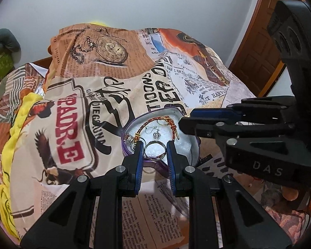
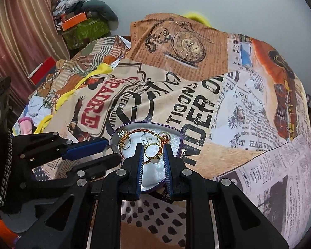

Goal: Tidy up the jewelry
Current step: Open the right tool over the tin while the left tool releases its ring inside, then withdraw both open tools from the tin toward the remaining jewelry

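While both claws hang over the purple tin, your left claw pinches a silver ring; your right claw pinches a gold ring. Braided bracelet lies just beyond.

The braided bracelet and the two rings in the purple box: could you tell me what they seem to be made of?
Braided bracelet: woven red and gold cord, probably thread or leather, with shiny gold-coloured metal ends.
Silver ring, between the left gripper's fingers: polished silvery metal with a bright reflective band.
Gold ring, between the right gripper's fingers: glossy yellow metal; plated or solid cannot be told.
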`<state>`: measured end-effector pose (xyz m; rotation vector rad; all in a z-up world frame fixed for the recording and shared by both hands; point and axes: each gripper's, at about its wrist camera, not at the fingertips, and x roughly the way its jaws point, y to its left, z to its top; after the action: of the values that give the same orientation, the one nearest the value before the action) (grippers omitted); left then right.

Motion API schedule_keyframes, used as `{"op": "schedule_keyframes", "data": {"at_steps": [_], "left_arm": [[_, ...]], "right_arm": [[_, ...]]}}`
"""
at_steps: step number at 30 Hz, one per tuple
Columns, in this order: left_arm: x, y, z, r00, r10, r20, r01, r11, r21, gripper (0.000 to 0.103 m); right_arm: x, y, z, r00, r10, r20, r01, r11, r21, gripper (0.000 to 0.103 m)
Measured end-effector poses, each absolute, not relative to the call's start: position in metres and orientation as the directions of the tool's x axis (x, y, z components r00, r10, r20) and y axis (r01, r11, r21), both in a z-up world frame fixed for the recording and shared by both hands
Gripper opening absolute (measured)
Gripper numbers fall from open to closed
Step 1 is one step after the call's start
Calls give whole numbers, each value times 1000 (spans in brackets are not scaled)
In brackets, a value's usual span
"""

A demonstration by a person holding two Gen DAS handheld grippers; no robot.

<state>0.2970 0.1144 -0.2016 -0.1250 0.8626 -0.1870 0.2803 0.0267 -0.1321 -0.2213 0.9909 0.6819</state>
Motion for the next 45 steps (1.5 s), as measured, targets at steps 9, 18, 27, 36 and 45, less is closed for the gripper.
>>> {"op": "schedule_keyframes", "data": {"at_steps": [9,18,27,36,45], "left_arm": [[305,113,-210,616,-222,-756,109,974,-197,21],[300,110,-203,629,-210,-749,100,977,-190,21],[275,114,-177,669,-179,-721,63,981,-186,21],[244,111,-141,712,-152,-686,58,986,-158,21],[224,88,-119,726,-175,-665,105,984,-144,22]], "right_arm": [[285,32,-142,322,429,-844,-618,770,156,17],[282,30,-136,345,419,-840,-617,775,133,17],[268,15,-117,410,409,-815,-596,797,101,21],[246,-10,-93,457,414,-787,-571,815,98,22],[237,-53,-70,506,402,-763,-510,853,111,22]]}}
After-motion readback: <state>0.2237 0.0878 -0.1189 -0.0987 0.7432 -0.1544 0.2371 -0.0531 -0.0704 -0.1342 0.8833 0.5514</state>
